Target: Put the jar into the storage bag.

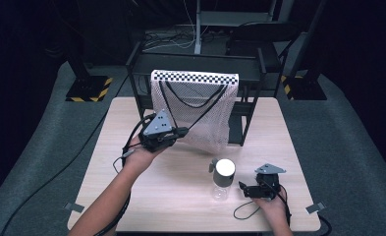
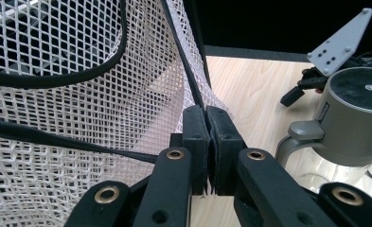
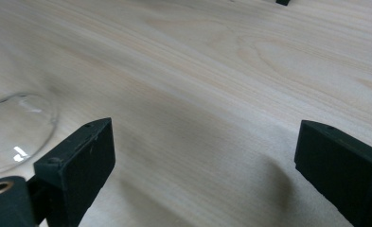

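Note:
A white mesh bag with a checkered top band and black cords hangs from a black rack at the back of the table. My left gripper is shut on the bag's lower front edge, pulling it toward me. In the left gripper view the jaws pinch the mesh beside a black cord. A clear bottle with a grey lid stands upright on the table, right of centre. My right gripper rests low just right of the bottle, open; between its jaws is bare wood, with the bottle's base at left.
The wooden table has bare room at front left and far right. The rack's legs stand on the table's back edge. Cables trail from both grippers. Dark floor and stands with yellow-black tape lie beyond.

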Tool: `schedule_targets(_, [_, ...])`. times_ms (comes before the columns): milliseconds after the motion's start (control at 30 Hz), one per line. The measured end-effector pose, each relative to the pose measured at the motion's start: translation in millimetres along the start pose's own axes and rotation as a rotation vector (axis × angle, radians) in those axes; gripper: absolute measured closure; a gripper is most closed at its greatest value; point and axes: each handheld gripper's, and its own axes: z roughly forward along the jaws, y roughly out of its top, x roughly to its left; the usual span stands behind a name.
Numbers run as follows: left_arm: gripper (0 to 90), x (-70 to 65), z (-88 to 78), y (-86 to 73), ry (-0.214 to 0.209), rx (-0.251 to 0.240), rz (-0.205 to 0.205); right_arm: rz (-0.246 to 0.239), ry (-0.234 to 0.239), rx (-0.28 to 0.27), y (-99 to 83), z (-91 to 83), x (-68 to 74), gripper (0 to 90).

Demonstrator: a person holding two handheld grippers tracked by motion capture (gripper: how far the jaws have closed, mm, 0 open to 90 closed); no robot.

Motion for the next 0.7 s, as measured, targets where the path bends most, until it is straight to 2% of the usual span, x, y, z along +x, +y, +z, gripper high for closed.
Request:
schedule_targets(233, [86.5,0.2,-0.1,0.3,0.001,0.011,0.002,-0.024,0.037,-0.027,1.7,-13.6,11.5,5.2])
schedule_targets(467, [86.1,0.3,1.1,-1.3,0.006,0.009,-0.002,-0.059,0.074,0.016,4.1,-19.6,21.9,5.4])
schedule_targets(700, [86.3,-0.1,1.3,-1.3,0.010,0.009,-0.004,-0.088,0.127,0.020,8.1,-25.4,28.4,5.4])
